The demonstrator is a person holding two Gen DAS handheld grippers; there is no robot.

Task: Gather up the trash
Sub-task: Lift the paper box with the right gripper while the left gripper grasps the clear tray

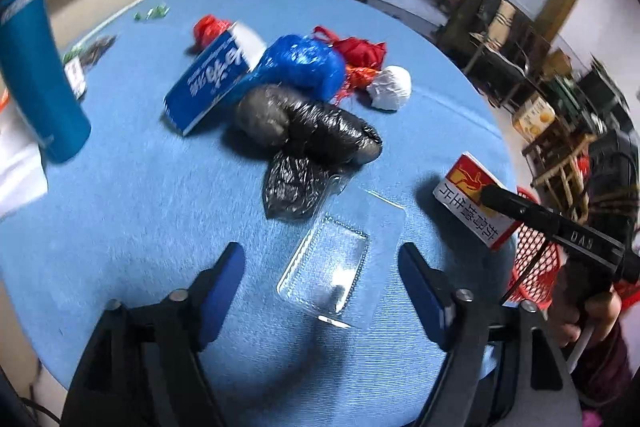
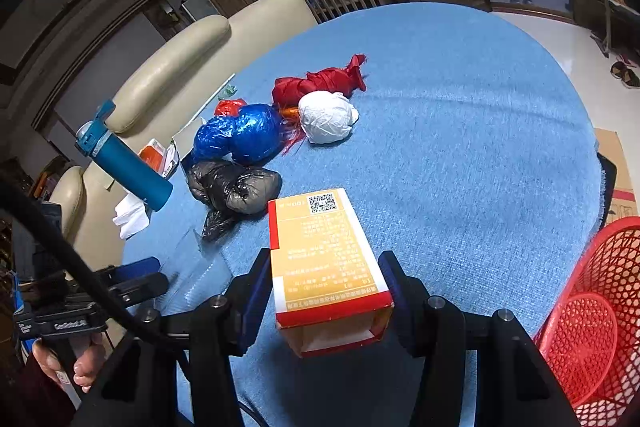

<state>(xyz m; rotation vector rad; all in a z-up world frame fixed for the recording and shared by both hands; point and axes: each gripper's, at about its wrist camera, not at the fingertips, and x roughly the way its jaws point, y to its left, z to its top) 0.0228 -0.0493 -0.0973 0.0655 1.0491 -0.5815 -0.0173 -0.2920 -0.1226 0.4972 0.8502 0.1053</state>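
My right gripper (image 2: 325,283) is shut on an orange and red carton (image 2: 326,261), held above the blue table (image 2: 460,167); the carton also shows in the left wrist view (image 1: 474,201). My left gripper (image 1: 322,263) is open, its fingers on either side of a clear plastic blister tray (image 1: 334,269) lying on the table. Beyond lie a black bag (image 1: 312,135), a blue bag (image 1: 304,67), a blue and white box (image 1: 212,79), red bags (image 1: 360,55) and a white paper ball (image 1: 390,89).
A red mesh basket (image 2: 592,315) stands off the table's right edge. A blue bottle (image 1: 36,67) stands at the left, near papers. Cream chairs (image 2: 180,67) stand behind the table. A cardboard box (image 2: 618,171) is on the floor.
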